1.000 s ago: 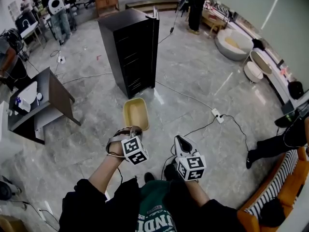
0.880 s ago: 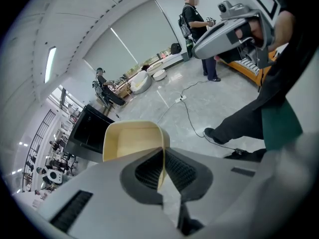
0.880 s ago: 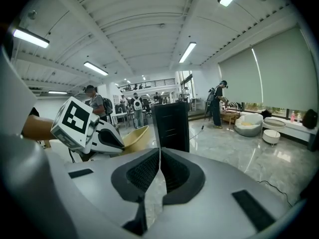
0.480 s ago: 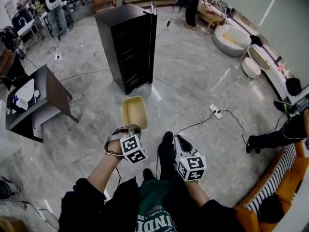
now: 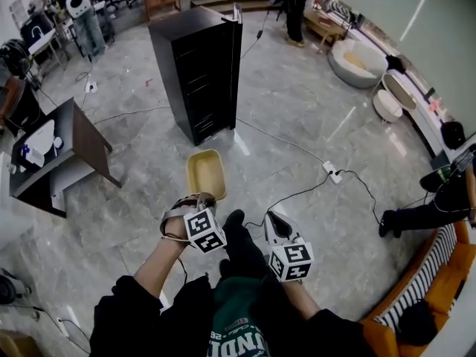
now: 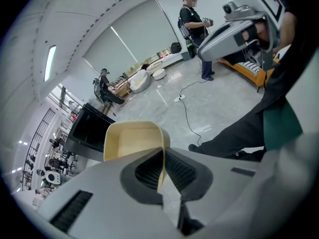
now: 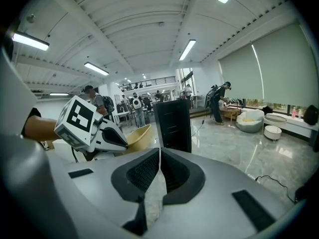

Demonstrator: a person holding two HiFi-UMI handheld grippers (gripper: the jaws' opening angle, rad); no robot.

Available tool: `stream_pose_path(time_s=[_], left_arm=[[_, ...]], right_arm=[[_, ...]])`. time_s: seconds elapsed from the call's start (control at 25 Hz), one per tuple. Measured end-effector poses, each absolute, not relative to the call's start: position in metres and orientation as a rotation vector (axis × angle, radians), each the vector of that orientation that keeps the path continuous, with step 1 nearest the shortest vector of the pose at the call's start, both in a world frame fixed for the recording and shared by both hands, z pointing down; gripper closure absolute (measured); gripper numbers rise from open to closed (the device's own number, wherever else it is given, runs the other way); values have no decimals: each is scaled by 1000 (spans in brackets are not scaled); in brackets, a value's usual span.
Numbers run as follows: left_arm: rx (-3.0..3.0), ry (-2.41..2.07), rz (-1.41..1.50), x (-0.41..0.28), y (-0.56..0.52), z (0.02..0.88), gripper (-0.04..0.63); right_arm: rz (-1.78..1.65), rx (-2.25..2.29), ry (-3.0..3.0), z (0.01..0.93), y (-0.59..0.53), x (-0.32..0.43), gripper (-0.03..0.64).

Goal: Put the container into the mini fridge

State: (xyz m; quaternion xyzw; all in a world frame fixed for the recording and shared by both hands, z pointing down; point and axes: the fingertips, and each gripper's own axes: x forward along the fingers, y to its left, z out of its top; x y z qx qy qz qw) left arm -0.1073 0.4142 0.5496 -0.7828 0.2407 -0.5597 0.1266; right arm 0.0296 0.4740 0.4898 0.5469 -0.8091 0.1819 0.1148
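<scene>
Since a second ago we have stepped nearer the black mini fridge (image 5: 197,73), and a shoe (image 5: 236,220) now shows between our grippers. Our left gripper (image 5: 204,198) holds the empty yellow container (image 5: 206,173) above the floor, short of the fridge. Its own view shows the jaws clamped on the rim. Our right gripper (image 5: 271,219) is closed on nothing.

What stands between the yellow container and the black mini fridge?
Nothing visible blocks it. Only bare floor separates the container, held by the left gripper, from the mini fridge; a thin cable lies near its foot.
</scene>
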Motion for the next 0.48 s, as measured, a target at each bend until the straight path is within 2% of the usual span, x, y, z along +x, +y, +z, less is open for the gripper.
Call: stream_pose_path(time_s=[0.48], left_arm=[[-2284, 729, -1627, -109, 414, 544, 575]], right_arm=[[577, 1627, -2384, 494, 469, 25, 581]])
